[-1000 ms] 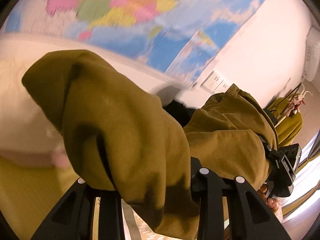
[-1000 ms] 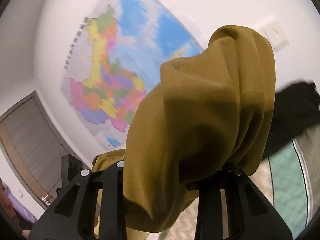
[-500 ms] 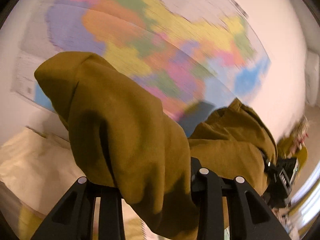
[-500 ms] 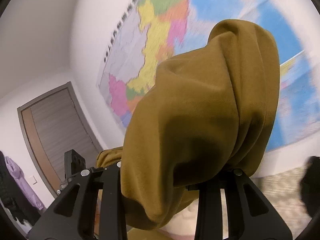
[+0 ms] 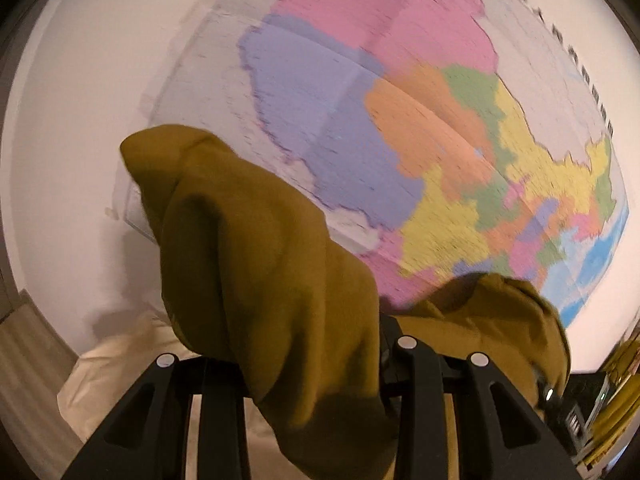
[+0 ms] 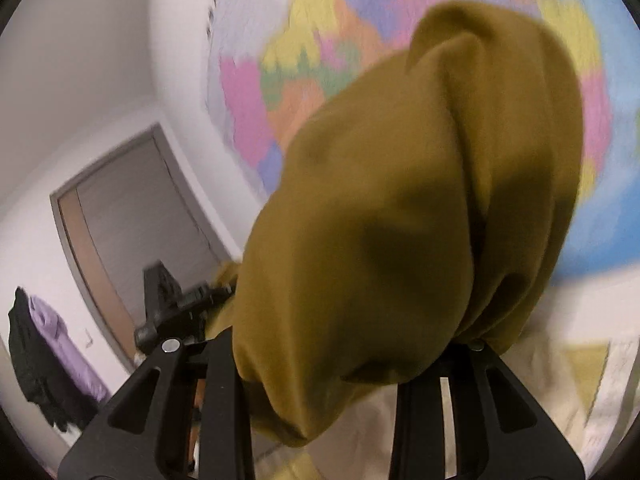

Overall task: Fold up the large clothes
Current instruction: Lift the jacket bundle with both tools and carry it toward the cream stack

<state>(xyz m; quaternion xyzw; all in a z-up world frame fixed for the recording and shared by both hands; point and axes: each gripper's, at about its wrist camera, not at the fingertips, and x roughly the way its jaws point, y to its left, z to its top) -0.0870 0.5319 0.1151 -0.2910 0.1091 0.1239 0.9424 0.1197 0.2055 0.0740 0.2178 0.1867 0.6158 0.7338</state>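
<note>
Left gripper [image 5: 304,364] is clamped on a bunch of the olive garment [image 5: 260,280], held aloft before the wall map [image 5: 400,120]. At three o'clock, right gripper [image 6: 332,360] likewise grips the cloth, presumably to keep it spread for folding.

place: room in a home, likely a bedroom | wall: large multicoloured paper map [image 5: 420,152] taped to a plain white wall [image 5: 80,120] | door: grey door in a brown wooden frame [image 6: 132,216] | clothes: black and lilac garments hanging beside the door [image 6: 44,356] | bedding: cream crumpled bedding [image 5: 120,364] below the map
</note>
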